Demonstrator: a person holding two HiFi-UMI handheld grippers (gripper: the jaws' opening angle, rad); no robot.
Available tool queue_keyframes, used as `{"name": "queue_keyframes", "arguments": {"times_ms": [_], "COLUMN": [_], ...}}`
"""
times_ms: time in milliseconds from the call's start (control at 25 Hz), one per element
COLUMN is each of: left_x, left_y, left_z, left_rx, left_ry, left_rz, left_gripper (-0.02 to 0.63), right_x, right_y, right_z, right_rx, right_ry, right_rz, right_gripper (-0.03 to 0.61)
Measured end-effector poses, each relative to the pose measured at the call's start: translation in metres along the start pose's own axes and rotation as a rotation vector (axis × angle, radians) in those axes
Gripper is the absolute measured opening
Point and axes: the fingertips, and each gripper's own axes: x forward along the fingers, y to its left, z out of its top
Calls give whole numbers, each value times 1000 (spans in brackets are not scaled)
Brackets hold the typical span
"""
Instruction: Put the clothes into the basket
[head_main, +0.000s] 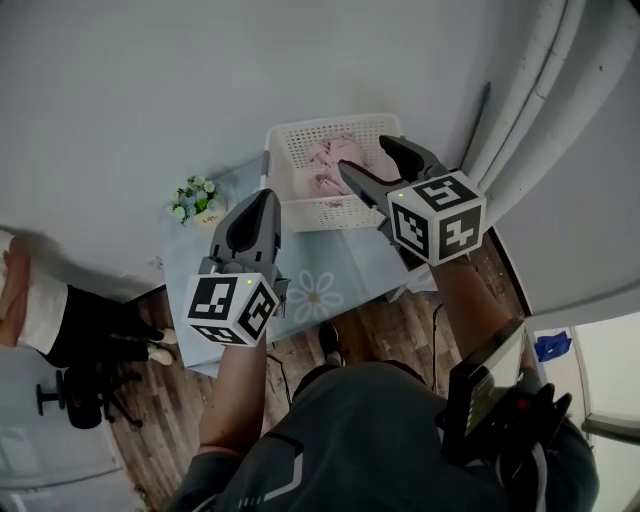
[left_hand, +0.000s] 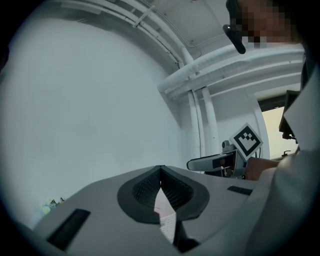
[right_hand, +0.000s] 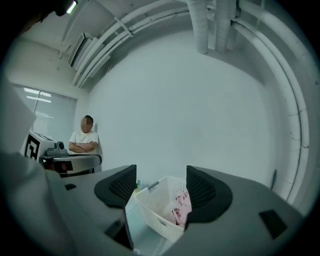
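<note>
Clothes (head_main: 335, 165): pink and bunched up, lying inside the white basket; neither gripper touches them.
Right gripper (right_hand: 161, 175): its jaws stand well apart with nothing between the pads. In its own view the basket and the pink clothes show beyond the gap, lower down and clear of it.
Left gripper (left_hand: 160, 170): the jaw tips meet and nothing is pinched between them. In the head view it is held up over the near left part of the table, away from the basket.
Table (head_main: 340, 275): covered with a pale blue cloth that bears a flower print.
Basket (head_main: 322, 213): white, with perforated walls and an open top. It stands at the far side of the table, by the wall, and holds only the pink clothes.
Flowers (head_main: 194, 198): a small potted bunch at the far left corner of the table, apart from the basket.
</note>
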Motion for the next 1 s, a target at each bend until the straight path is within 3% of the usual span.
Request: {"name": "queue_keyframes", "arguments": {"times_ms": [200,440,680,1000], "left_x": [-27,-53,-80,-112], "left_y": [-21,-26,-22,5], "left_z": [7,6,13,13], "left_rx": [7,25,48,24], "left_ry": [-4,27,5,-15], "left_rz": [30,76,63,40], "left_gripper": [9,9,9,9], "right_x": [-38,-61,-69,-65], "right_y": [36,58,76,113], "right_z": [14,15,20,15], "right_rx": [-80,-71,-48,-8], "right_ry": [-49,-68,-120,-116], "right_rz": [68,91,49,20], "right_gripper": [284,235,83,35]}}
